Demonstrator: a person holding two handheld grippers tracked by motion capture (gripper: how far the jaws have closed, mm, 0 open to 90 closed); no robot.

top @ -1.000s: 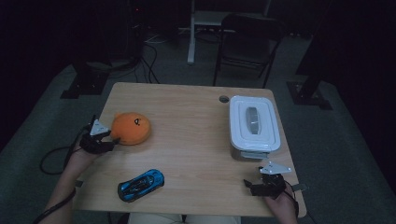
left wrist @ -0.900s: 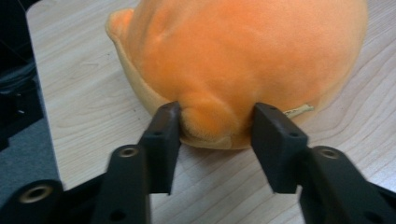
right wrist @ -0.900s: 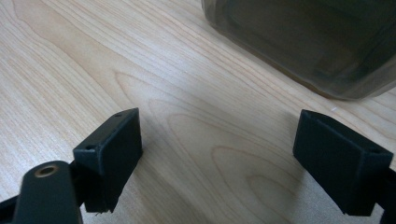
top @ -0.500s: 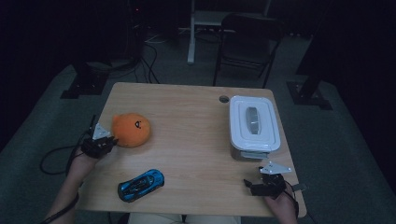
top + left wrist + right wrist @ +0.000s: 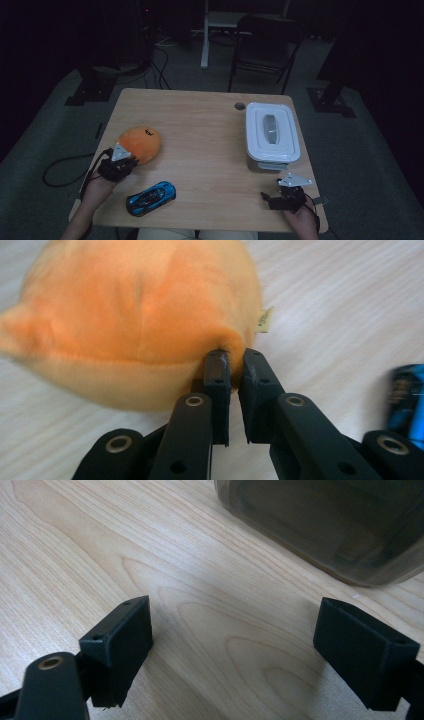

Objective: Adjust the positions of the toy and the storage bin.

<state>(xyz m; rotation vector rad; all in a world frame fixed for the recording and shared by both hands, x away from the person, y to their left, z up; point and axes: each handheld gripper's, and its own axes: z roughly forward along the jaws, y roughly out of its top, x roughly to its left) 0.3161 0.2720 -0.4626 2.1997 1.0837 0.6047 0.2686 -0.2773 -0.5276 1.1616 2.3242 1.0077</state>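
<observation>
since a second ago the orange plush has slid nearer the worktop's left front, the left tongs having closed on it. left gripper view: pinching a tuft of fur, so grasped, not yet delivered. right gripper view: right tongs apart, idle by the lidded box.

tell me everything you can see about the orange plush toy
The orange plush toy is a round, fuzzy, soft-looking ball with a small dark mark on top and a little tag on its side. It lies on the wooden table, near the left edge. The left gripper pinches a tuft of its fabric between nearly closed fingers.
</observation>
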